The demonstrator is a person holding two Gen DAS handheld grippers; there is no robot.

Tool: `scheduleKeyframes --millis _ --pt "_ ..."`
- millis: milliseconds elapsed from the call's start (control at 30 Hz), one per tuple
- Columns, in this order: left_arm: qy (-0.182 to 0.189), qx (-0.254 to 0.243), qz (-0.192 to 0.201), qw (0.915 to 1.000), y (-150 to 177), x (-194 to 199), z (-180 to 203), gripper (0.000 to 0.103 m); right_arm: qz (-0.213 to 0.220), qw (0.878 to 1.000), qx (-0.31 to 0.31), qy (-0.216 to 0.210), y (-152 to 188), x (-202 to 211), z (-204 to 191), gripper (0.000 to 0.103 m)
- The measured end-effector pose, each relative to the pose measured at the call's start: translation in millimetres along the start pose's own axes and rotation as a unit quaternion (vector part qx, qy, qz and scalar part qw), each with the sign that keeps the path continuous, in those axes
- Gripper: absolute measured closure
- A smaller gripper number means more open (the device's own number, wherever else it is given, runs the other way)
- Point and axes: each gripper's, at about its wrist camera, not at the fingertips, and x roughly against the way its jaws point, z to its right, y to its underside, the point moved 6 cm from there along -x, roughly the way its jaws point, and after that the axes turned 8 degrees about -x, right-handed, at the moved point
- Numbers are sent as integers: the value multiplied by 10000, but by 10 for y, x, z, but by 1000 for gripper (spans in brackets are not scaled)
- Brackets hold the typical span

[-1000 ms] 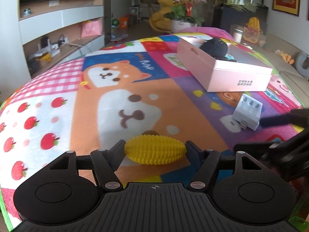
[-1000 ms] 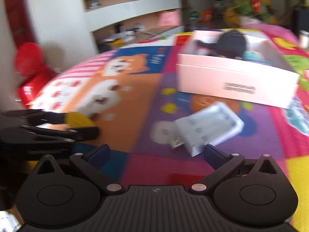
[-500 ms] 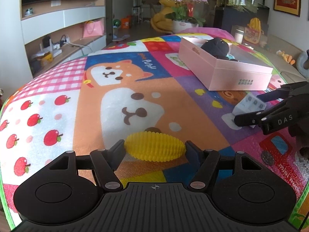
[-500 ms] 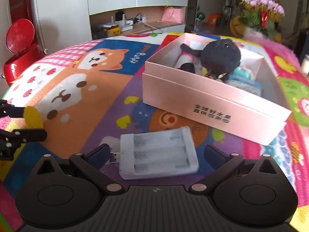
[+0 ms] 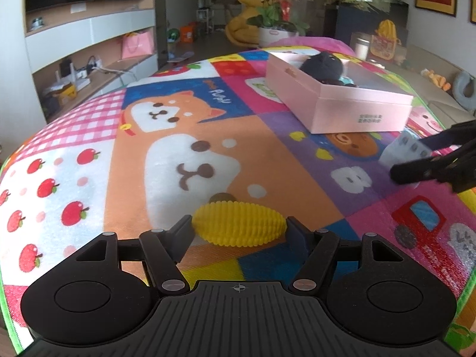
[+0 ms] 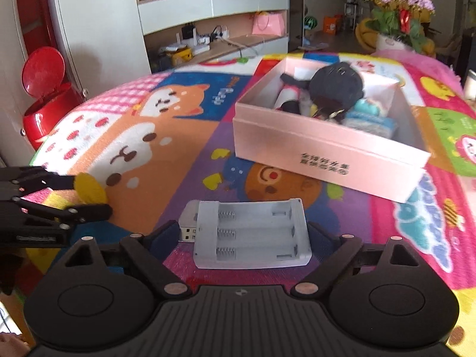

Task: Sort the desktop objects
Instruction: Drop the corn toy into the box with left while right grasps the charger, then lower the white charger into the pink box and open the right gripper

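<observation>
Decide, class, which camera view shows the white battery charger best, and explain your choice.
The right wrist view: the white battery charger lies whole between the right claw's fingers, its three empty slots and USB plug plain. The left wrist view catches only a corner of it, behind the right claw's fingers at the far right edge.

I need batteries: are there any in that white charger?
Empty. In the right wrist view, the charger lies face up between the right gripper fingers, its three bays showing bare springs.
</observation>
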Motion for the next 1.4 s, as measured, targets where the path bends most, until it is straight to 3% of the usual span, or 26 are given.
scheduleKeyframes --millis 100,233,400,533,633,667,767,900,1100,1200,1400 --pt "198 -166 16 9997 -24 27 145 31 117 9999 -107 5 -2 240 62 12" --pt "766 -378 204 9961 -253 124 417 31 345 9990 -253 123 3 632 201 12" --pt "1052 -965 1144 9831 -1167 300 684 31 861 9950 -306 409 -56 1165 385 12" --pt "866 -1351 1846 9696 -1928 219 881 30 1228 9900 -459 514 -184 1456 523 12" --pt "930 -1426 1970 9655 -2219 5 932 6 1385 9871 -593 538 -286 1570 619 12" --pt "853 -1347 1928 9682 -2247 -61 905 7 1415 9863 -621 577 -310 1589 646 12" --pt "820 -969 1681 9776 -2121 -177 771 3 1477 9847 -612 690 -355 1634 698 12" --pt "566 -853 1276 9865 -1644 -249 613 2 1592 9829 -557 746 -492 1607 735 12" --pt "455 -346 738 9956 -1078 -278 327 0 1840 9793 -680 488 -1147 1425 655 12" --pt "463 -69 684 9966 -923 -202 200 0 1760 9808 -812 202 -1590 1153 553 12" --pt "445 96 644 9969 -764 -111 64 0 1277 9851 -1131 206 -2141 237 457 11"
